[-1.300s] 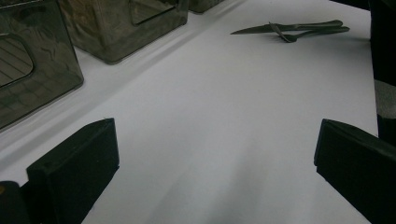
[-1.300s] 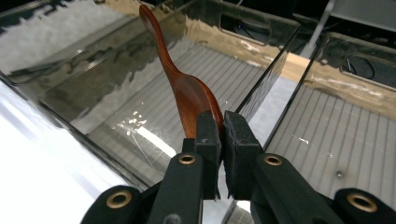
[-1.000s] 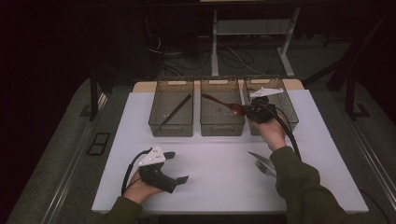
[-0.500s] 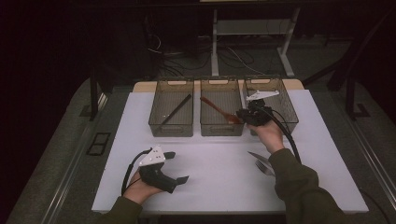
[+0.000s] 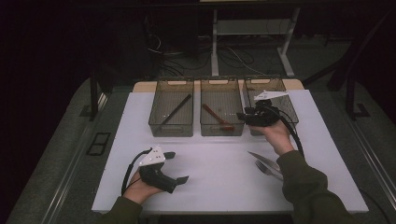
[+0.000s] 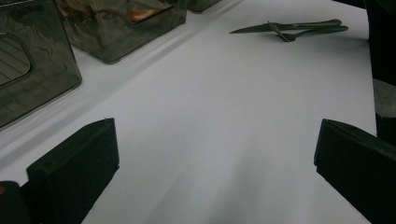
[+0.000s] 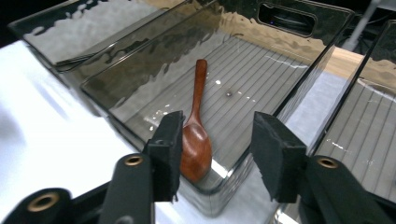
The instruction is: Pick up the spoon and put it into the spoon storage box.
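A wooden spoon (image 5: 218,119) lies in the middle one of three smoky clear bins (image 5: 222,133), bowl toward the front. My right gripper (image 5: 243,116) hovers at that bin's front right corner. In the right gripper view its jaws have just been opening and stand apart; the spoon (image 7: 196,140) rests on the ribbed floor of the bin (image 7: 154,70) beyond them, free of the pads. My left gripper (image 5: 176,167) rests low at the table's front left, open, and nothing sits between its fingers (image 6: 74,163).
The left bin (image 5: 170,128) holds a dark stick (image 5: 175,111). The right bin (image 5: 275,88) is behind my right hand. A metal knife and fork (image 5: 265,164) lie on the white table at front right, also seen ahead of the left gripper as knife and fork (image 6: 289,29).
The right gripper carried the spoon over the middle bin, lowered it and let go. The spoon now lies on the bin floor. The left gripper has not moved.
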The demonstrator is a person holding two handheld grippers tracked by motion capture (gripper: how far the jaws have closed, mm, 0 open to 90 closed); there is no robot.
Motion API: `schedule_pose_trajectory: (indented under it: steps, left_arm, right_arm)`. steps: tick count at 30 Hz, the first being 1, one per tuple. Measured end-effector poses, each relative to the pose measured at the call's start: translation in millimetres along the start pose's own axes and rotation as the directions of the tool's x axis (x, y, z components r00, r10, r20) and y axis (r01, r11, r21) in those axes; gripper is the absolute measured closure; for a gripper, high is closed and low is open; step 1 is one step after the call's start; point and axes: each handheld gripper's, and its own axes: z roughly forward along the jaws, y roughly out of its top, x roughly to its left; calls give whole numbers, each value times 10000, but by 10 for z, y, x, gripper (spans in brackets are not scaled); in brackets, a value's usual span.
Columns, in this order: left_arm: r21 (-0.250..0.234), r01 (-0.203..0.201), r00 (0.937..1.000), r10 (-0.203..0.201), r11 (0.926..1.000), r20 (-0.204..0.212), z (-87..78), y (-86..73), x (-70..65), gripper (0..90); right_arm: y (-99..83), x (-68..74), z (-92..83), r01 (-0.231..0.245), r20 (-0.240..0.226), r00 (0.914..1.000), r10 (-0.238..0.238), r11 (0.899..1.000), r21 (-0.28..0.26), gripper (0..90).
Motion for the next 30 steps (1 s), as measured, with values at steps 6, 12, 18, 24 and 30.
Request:
schedule_pose_trajectory:
  steps: [6, 12, 18, 24, 30]
  left_arm:
    - [23, 17, 10000, -17, 10000, 1, 4, -1, 1, 0]
    - [41, 40, 10000, -40, 10000, -6, 5, -5, 6, 0]
    - [58, 51, 10000, -51, 10000, -10, 6, -6, 3, 0]
    - [59, 58, 10000, -57, 10000, -31, 6, -7, 3, 0]
    - [32, 15, 10000, -15, 10000, -31, -3, -7, 1, 0]
  right_arm:
    - [-63, -52, -163, 83, -441, 9990, -89, 9999, -145, 451]
    - [-175, -88, -331, 107, -734, 9972, -125, 9996, -260, 396]
    - [-299, -72, -458, 310, -1111, 9932, -344, 9990, -323, 371]
    - [-435, -50, -566, 399, -1286, 9908, -426, 9989, -240, 362]
    - [-589, -65, -668, 337, -1343, 9904, -313, 9993, 158, 351]
